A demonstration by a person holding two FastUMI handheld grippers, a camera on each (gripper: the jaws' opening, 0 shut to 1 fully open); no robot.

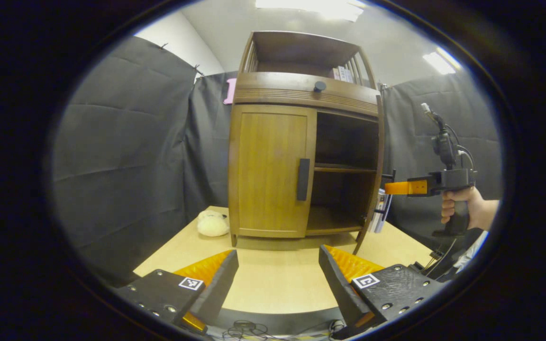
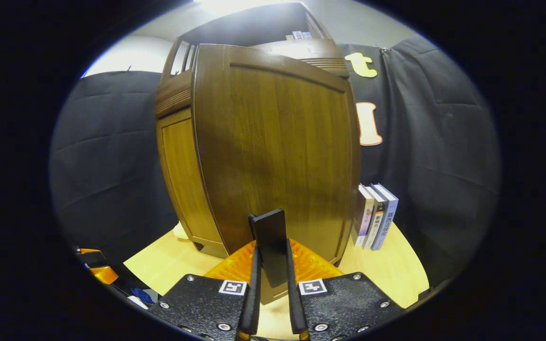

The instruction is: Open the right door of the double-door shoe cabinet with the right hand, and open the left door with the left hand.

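Observation:
The wooden shoe cabinet point(image 1: 273, 90) stands on a light table point(image 1: 273, 279). Its left door point(image 1: 266, 170) is closed, with a black vertical handle point(image 1: 303, 179). The right door point(image 1: 376, 161) is swung out, edge-on to me, baring dark shelves point(image 1: 344, 168). My left gripper point(image 1: 277, 270) is open, low and well in front of the cabinet. A hand point(image 1: 462, 208) holds my right gripper point(image 1: 389, 188) at the right door's edge. In the right gripper view, the right gripper point(image 2: 272, 253) is shut on the right door's black handle point(image 2: 268, 232), with the door panel point(image 2: 277, 151) right ahead.
Three books point(image 2: 375, 215) stand upright on the table by the cabinet's right side. A white plush item point(image 1: 212, 223) lies at the cabinet's left foot. A drawer with a round knob point(image 1: 319, 86) sits above the doors. Black cloth walls surround the table.

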